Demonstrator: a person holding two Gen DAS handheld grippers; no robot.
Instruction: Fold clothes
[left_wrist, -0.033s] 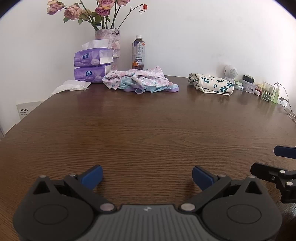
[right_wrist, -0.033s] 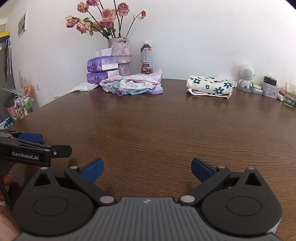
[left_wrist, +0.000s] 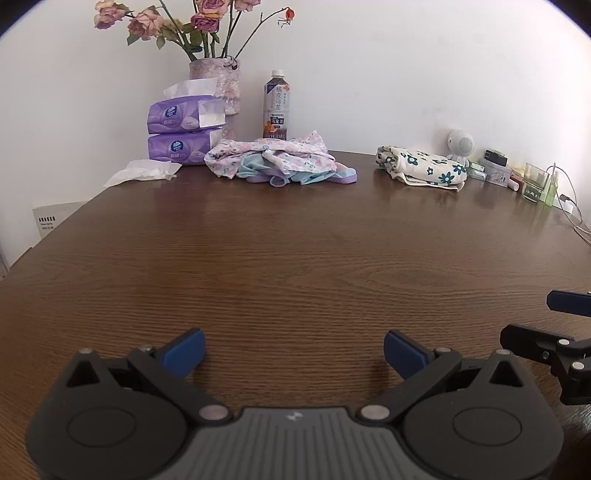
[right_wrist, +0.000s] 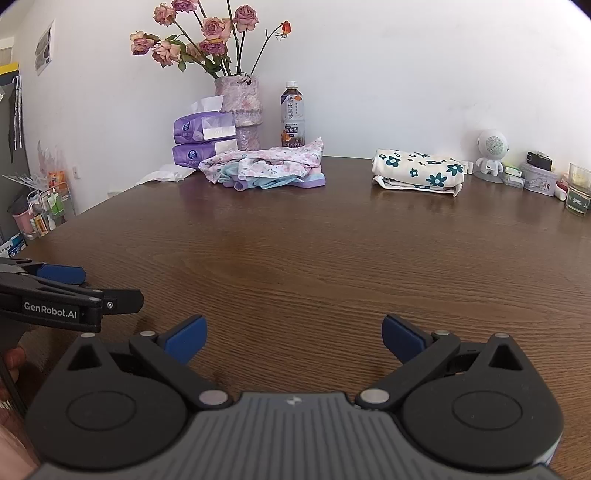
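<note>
Clothes (left_wrist: 280, 162) heaped, far table (left_wrist: 295, 258) edge

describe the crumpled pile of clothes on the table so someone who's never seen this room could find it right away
Look to the far edge of the brown wooden table, by the white wall, below the vase of dried roses. The crumpled pile of clothes lies in front of the tea bottle, right of the purple tissue packs. Unlike the neatly folded cream cloth with teal flowers further right, it is a loose heap of pink floral, light blue and purple fabric.

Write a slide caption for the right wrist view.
Open right tongs over bare wooden table; crumpled floral clothes and folded flowered garment wait beyond.
</note>
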